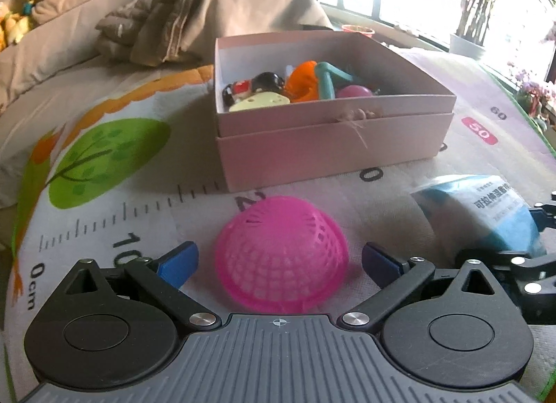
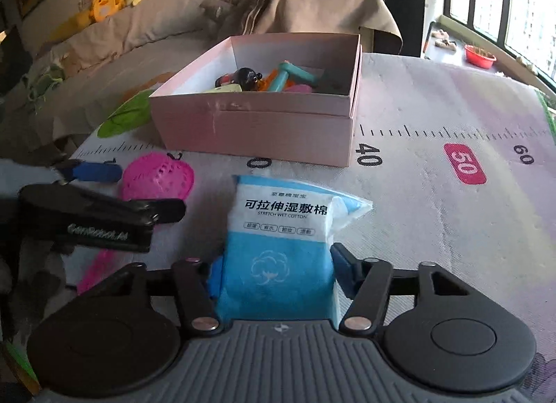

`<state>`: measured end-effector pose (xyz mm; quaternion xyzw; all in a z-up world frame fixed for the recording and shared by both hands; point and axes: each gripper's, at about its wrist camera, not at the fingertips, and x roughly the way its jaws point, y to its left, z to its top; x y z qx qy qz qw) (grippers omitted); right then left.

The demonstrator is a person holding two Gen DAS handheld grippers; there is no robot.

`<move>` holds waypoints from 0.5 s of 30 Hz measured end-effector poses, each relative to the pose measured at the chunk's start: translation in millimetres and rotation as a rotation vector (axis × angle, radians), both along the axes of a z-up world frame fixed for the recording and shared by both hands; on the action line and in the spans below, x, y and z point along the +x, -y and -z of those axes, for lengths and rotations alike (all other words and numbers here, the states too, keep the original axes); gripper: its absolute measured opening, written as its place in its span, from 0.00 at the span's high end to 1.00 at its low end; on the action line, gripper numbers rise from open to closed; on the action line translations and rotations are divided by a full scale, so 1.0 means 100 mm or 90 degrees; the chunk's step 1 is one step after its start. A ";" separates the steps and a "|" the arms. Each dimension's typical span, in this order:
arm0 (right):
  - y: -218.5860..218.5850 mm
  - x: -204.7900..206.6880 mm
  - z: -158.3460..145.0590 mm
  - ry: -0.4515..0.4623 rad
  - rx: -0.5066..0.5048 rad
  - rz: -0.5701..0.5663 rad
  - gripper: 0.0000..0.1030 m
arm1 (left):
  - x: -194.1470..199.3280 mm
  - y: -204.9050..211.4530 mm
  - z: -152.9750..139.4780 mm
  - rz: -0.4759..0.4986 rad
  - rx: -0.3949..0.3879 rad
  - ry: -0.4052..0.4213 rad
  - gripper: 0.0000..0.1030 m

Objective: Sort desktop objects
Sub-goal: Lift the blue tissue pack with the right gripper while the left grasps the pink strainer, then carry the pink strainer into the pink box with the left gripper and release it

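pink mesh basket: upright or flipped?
Flipped. The pink mesh basket lies dome-up, rim down on the mat, between the open left gripper's fingers, in front of the pink box.

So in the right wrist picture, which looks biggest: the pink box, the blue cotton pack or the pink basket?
1. Pink box looks biggest.
2. Blue cotton pack comes next, though it sits right between the right tongs, so nearness inflates it.
3. Pink basket looks smallest, partly hidden by the left tongs.
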<state>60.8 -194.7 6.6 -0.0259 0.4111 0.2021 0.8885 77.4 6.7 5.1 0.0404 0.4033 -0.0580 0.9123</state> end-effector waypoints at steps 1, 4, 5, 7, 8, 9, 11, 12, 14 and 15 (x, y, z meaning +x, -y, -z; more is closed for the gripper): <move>0.02 -0.01 -0.01 0.000 0.000 -0.003 0.45 | -0.01 0.00 0.01 -0.001 -0.002 -0.001 0.11; 0.08 -0.04 -0.04 -0.004 0.002 -0.003 0.47 | -0.07 -0.02 -0.02 0.008 -0.007 0.007 0.15; 0.10 -0.05 -0.05 -0.006 0.003 -0.005 0.47 | -0.11 -0.01 -0.03 0.015 -0.003 0.013 0.15; 0.13 -0.07 -0.08 -0.011 0.007 -0.010 0.49 | -0.21 0.00 -0.04 0.036 0.011 0.021 0.15; 0.15 -0.08 -0.10 -0.011 0.008 -0.014 0.49 | -0.25 0.01 -0.05 0.048 0.017 0.021 0.15; 0.16 -0.11 -0.13 -0.006 0.005 -0.020 0.49 | -0.30 0.01 -0.06 0.059 0.024 0.017 0.15; 0.18 -0.16 -0.23 0.009 -0.002 -0.039 0.50 | -0.38 0.00 -0.12 0.077 0.026 0.013 0.15; 0.19 -0.19 -0.30 0.020 -0.001 -0.051 0.50 | -0.39 -0.01 -0.18 0.083 0.025 0.016 0.15; 0.22 -0.22 -0.45 0.051 0.004 -0.065 0.50 | -0.40 -0.03 -0.40 0.094 0.012 0.047 0.15; 0.25 -0.22 -0.55 0.076 0.010 -0.066 0.50 | -0.37 -0.04 -0.52 0.097 0.006 0.067 0.15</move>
